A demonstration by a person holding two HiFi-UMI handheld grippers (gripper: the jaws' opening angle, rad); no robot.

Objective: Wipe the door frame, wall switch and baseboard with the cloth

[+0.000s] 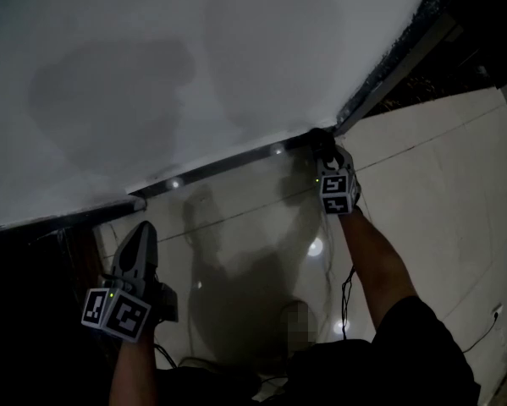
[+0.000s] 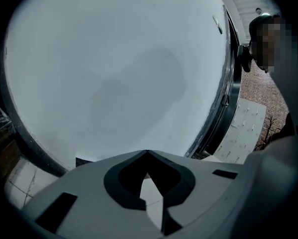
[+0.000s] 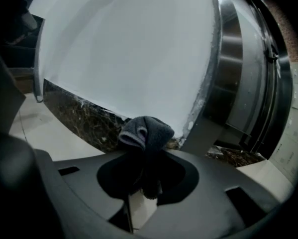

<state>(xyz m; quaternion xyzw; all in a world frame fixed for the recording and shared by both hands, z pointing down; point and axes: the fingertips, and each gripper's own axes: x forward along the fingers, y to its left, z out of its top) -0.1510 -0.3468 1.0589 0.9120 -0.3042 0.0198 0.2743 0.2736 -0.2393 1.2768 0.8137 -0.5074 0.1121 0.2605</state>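
A dark grey cloth (image 3: 146,128) is bunched between the jaws of my right gripper (image 3: 144,151), which is shut on it. In the head view that right gripper (image 1: 324,145) is pressed down where the dark baseboard (image 1: 228,161) meets the metal door frame (image 1: 397,70). The right gripper view shows the speckled baseboard (image 3: 84,116) and the steel door frame (image 3: 229,68) just beyond the cloth. My left gripper (image 1: 143,233) hangs lower left, pointing at the wall (image 2: 119,73). Its jaws (image 2: 148,156) are shut on nothing. No wall switch is in view.
Pale glossy floor tiles (image 1: 431,184) lie below the baseboard. A thin cable (image 1: 347,299) hangs by the right forearm. A dark opening (image 1: 33,269) lies at the left end of the baseboard. A brick surface (image 2: 260,91) shows past the door frame.
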